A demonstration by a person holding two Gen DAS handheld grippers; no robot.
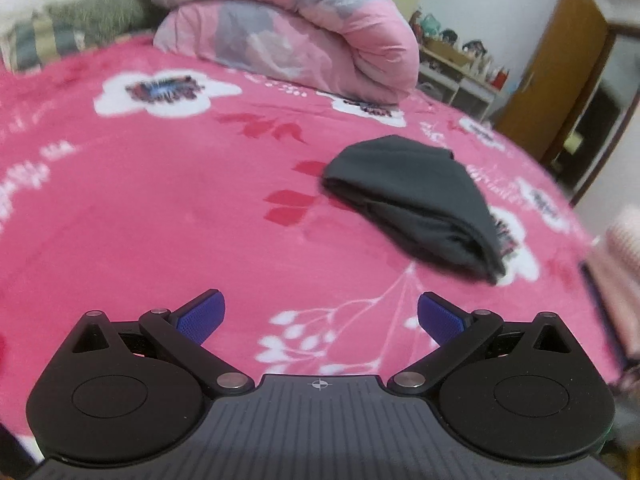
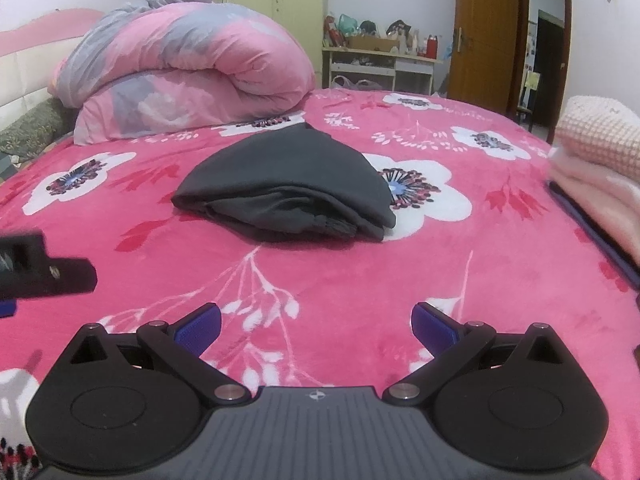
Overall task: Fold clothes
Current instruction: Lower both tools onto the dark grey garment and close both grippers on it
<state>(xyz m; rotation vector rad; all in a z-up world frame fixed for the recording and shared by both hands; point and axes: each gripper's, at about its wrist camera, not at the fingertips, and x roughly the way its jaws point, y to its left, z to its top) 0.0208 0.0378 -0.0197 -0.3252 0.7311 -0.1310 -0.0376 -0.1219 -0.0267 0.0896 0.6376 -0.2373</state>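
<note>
Left tongs point(image 1: 321, 316): spread wide, empty, above the pink floral bedspread point(image 1: 160, 208). Right tongs point(image 2: 316, 326): likewise apart, holding nothing. Dark grey garment point(image 2: 288, 188): folded, mid-bed, ahead of both. Rolled pink quilt point(image 2: 184, 76): behind it. Pale pink stacked clothes point(image 2: 600, 160): right bed edge.

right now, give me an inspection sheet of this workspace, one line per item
surface: pink floral bedspread, fairly flat.
job's things: dark grey garment, folded into a compact bundle, lying on the bedspread.
clutter: rolled pink and grey duvet at the far end; stacked pale pink textiles at the right edge.
grippers: left claw open, holding nothing; right claw open, holding nothing; both short of the garment.
cables: nothing seen.
surroundings: cluttered shelf, wooden door.
</note>
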